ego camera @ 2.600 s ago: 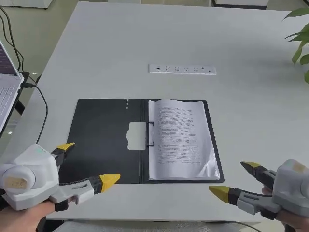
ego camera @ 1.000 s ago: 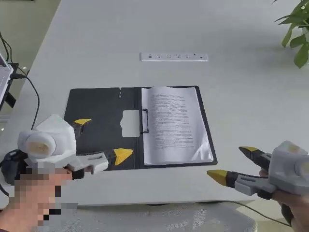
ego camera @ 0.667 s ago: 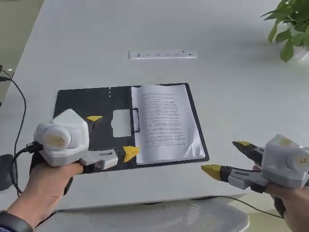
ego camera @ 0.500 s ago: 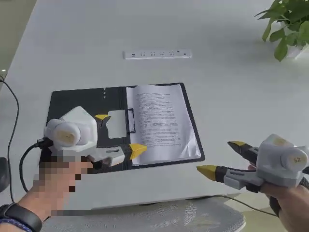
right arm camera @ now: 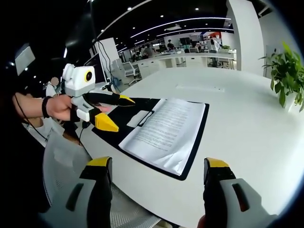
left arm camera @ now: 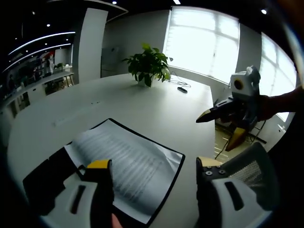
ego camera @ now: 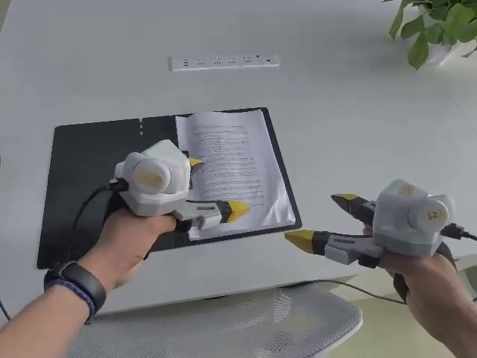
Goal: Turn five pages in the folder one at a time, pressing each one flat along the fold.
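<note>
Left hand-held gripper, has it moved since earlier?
Yes: the left hand-held gripper went rightward across the folder, from its left cover to the pages.

In my head view the light is bright and even. The white table (ego camera: 350, 112) gives a soft glare, and shadows on it are faint. Print on the paper (ego camera: 231, 156) is too fine to read. In my left gripper view the windows (left arm camera: 204, 42) at 1 o'clock are burnt white, and the room at 10 o'clock is dim. Both gripper views bend at the edges. Ceiling lamps (right arm camera: 190, 21) glow at 12 o'clock in the right one.
</note>
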Motion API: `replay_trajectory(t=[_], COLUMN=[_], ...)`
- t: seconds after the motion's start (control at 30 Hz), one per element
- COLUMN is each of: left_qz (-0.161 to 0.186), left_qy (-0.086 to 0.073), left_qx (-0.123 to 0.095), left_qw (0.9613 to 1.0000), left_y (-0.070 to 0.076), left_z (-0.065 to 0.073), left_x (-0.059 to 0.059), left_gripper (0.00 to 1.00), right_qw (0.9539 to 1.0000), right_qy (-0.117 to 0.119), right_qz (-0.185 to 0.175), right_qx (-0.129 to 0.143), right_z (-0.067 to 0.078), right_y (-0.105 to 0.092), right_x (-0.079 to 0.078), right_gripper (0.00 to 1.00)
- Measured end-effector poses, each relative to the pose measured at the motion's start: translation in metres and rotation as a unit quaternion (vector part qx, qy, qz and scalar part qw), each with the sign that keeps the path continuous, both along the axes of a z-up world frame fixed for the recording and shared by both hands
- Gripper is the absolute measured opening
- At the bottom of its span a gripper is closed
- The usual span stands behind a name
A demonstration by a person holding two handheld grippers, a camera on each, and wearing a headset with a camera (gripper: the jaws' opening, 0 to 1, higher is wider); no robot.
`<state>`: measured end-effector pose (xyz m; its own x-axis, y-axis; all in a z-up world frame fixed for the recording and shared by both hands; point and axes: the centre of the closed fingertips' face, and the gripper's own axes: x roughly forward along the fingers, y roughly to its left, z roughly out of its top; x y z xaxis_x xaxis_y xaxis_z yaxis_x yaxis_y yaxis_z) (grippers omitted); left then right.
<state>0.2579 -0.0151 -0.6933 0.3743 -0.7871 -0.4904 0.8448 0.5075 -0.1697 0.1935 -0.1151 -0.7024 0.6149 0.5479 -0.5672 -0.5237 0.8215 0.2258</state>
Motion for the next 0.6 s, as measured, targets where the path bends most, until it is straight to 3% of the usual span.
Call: replay_trajectory(t=[0.3, 0.6], left_qz=[-0.021, -0.025], left_qy=[0.021, 0.035], left_qx=[0.002, 0.015], left_qw=[0.9996, 0.9990], left_y=[-0.039, -0.064], left_z=[-0.025, -0.059], left_x=[-0.001, 0.003], left_gripper=[0.67, 0.60], right_qw=[0.9999, 0.9996], right_qy=[0.004, 0.013], right_qz=[-0.008, -0.022], right_qx=[0.006, 0.014], right_z=[-0.001, -0.004], right_y=[-0.007, -0.017], right_x=[0.001, -0.004], right_gripper=[0.77, 0.77])
